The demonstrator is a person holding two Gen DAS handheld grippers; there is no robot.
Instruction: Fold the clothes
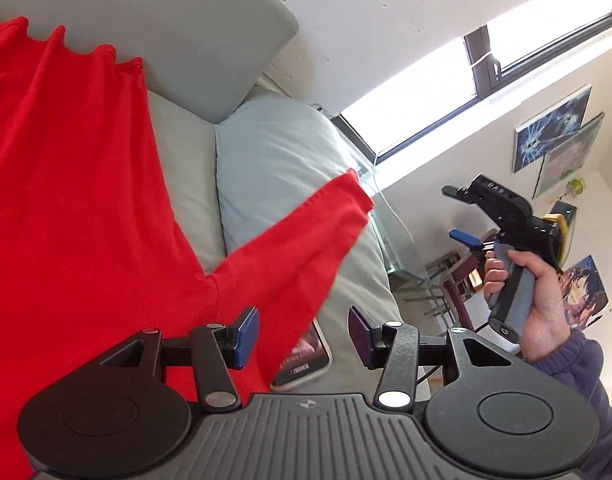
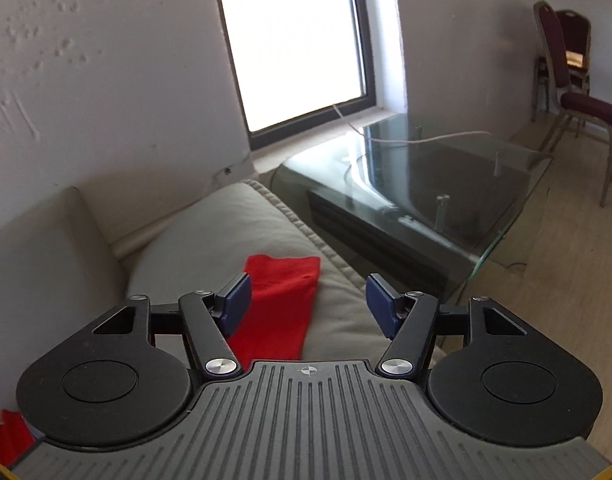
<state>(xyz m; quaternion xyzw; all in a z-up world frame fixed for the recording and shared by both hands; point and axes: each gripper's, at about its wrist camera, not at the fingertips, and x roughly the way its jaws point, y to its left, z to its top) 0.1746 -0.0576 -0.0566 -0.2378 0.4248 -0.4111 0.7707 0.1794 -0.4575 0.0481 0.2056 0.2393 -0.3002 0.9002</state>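
My left fingers (image 1: 304, 338) stand apart with nothing pinched between the blue pads; the red shirt (image 1: 78, 208) lies under and past the left pad, and I cannot tell whether that pad touches the cloth. Just beyond the gap, a phone (image 1: 306, 360) lies on the sofa (image 1: 266, 168), half covered by the shirt's hem. The shirt spreads away to the left of these fingers over the seat cushion and up against the backrest, and one sleeve (image 1: 306, 232) reaches out ahead toward the right.

My right fingers (image 2: 306, 306) are spread wide and released, empty. The end of the sleeve (image 2: 282, 300) lies on the cushion just beyond the left pad, apart from both pads. In the left view my right hand (image 1: 533, 300) holds that tool by its handle, off to the right and clear of the sofa.

Further out past the right fingers stands a glass worktop (image 2: 425, 184) with a cable across it, then a window (image 2: 298, 40), and chairs (image 2: 569, 72) by the far wall.
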